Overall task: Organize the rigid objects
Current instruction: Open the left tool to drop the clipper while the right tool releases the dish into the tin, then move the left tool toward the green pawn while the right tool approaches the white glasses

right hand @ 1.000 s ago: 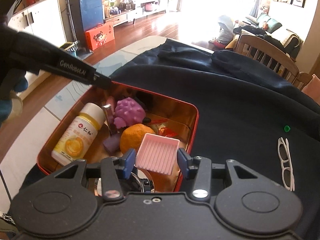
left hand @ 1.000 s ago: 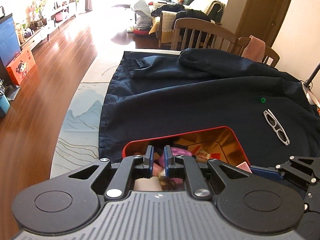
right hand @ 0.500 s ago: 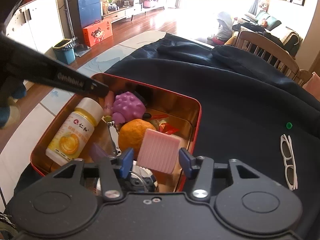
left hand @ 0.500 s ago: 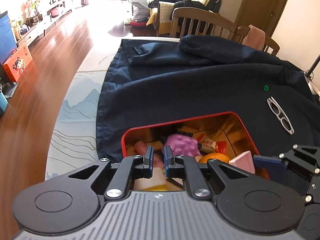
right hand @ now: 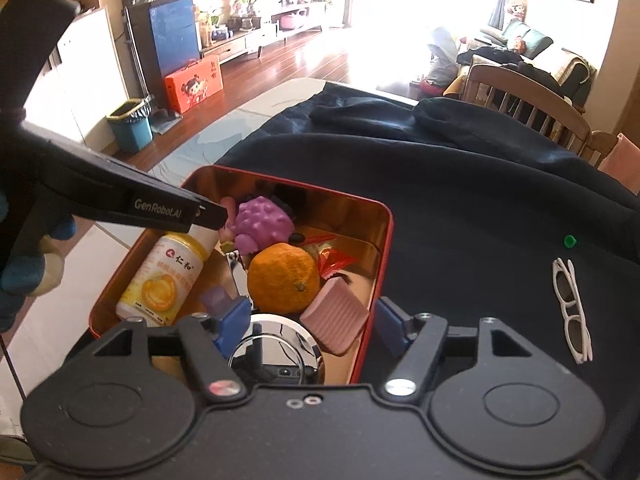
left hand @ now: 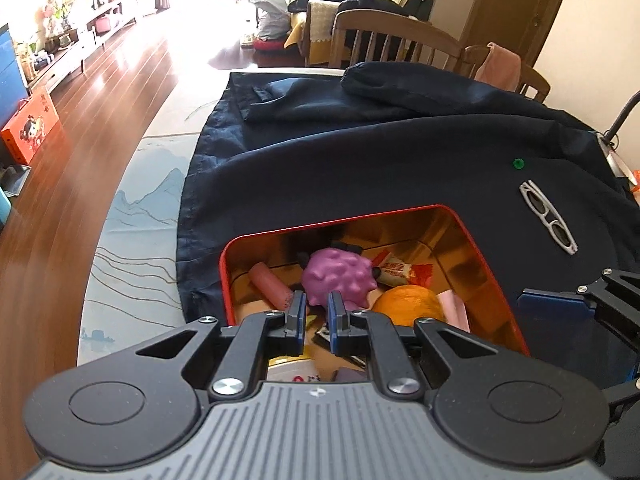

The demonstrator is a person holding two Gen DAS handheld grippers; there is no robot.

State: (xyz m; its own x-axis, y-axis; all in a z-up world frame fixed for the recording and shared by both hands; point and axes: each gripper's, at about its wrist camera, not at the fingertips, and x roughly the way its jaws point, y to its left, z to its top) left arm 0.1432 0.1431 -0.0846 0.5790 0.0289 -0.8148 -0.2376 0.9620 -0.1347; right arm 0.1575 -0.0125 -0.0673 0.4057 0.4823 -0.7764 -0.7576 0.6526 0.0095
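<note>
- The left gripper (left hand: pixel 316 312) hangs over the near-left part of the red tin (left hand: pixel 472 236), its fingers (left hand: pixel 297 312) drawn close with only a narrow slot between them and nothing in it.
- The right gripper (right hand: pixel 312 326) sits low at the tin's near edge, fingers (right hand: pixel 234 322) spread wide; the pink ridged tray (right hand: pixel 336 318) leans between them, tilted against the orange (right hand: pixel 282 278), and neither finger touches it.
- From the right wrist view the left gripper (right hand: pixel 216 220) reaches in from the left, held by a gloved hand (right hand: pixel 28 272); its side reads "GenRobot.AI".
- One yellow-labelled bottle (right hand: pixel 164 280) lies on its side in the tin, with a red logo and two Chinese characters; the smaller print is too fine to read.
- Also in the tin: one purple knobbly toy (right hand: pixel 262 224), one orange, one pink cylinder (left hand: pixel 270 286), one red-and-white wrapped snack (left hand: pixel 400 270), and one shiny round metal piece (right hand: pixel 276 340) at the near edge.
- The tin rests on a dark blue cloth (left hand: pixel 360 168) spread over the worktop.
- Well to the right on the cloth lie one pair of white-framed glasses (right hand: pixel 570 312) and, just beyond them, one small green piece (right hand: pixel 569 241).
- One orange carton (right hand: pixel 194 82) with a cartoon face stands on the wooden floor.
</note>
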